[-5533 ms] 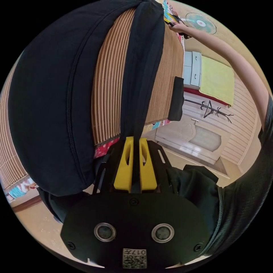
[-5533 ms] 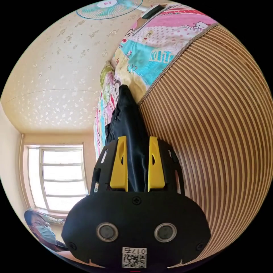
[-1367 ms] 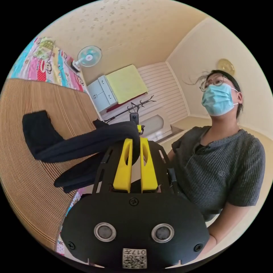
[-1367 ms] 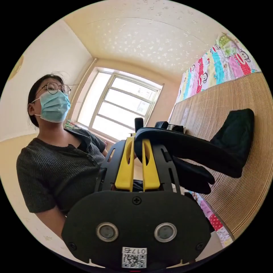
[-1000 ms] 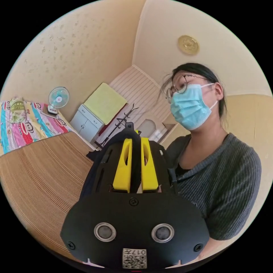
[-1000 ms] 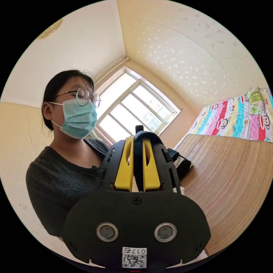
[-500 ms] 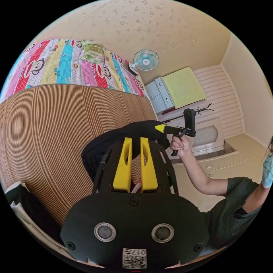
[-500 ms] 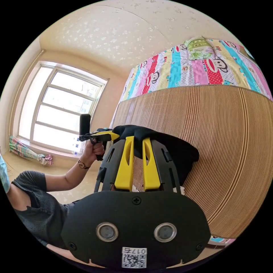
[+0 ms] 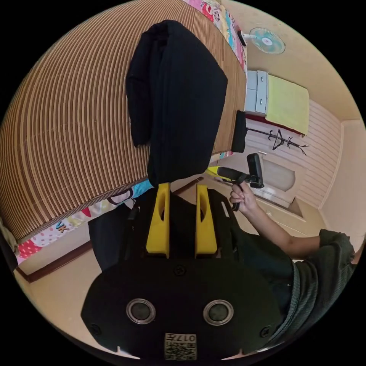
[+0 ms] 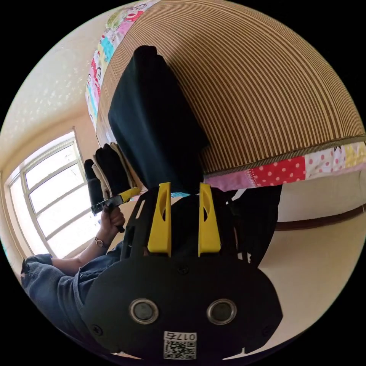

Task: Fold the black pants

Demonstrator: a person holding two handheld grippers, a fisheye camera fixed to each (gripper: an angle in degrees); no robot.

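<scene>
Judging from how the black pants lie, I take the folding to be nearly finished: they sit as a compact, layered bundle on the striped bamboo mat, stretching away from the tips of my left gripper, with one narrower flap hanging off the bundle's side. What seems left, at most, is tidying that flap or squaring the edges; I see no long leg still spread out. My left gripper has its yellow jaws spread apart with a clear dark gap between them, and the near edge of the bundle sits just beyond the tips; I cannot tell whether the tips brush the cloth, but nothing is pinched between them. In the right gripper view, my right gripper stands the same way, jaws parted, with the pants lying straight ahead of the tips on the mat. Off to one side of the right gripper, the other gripper shows in the person's hand, close to the bundle's near corner. Beyond that sits a stack of folded clothes at the mat's edge.
</scene>
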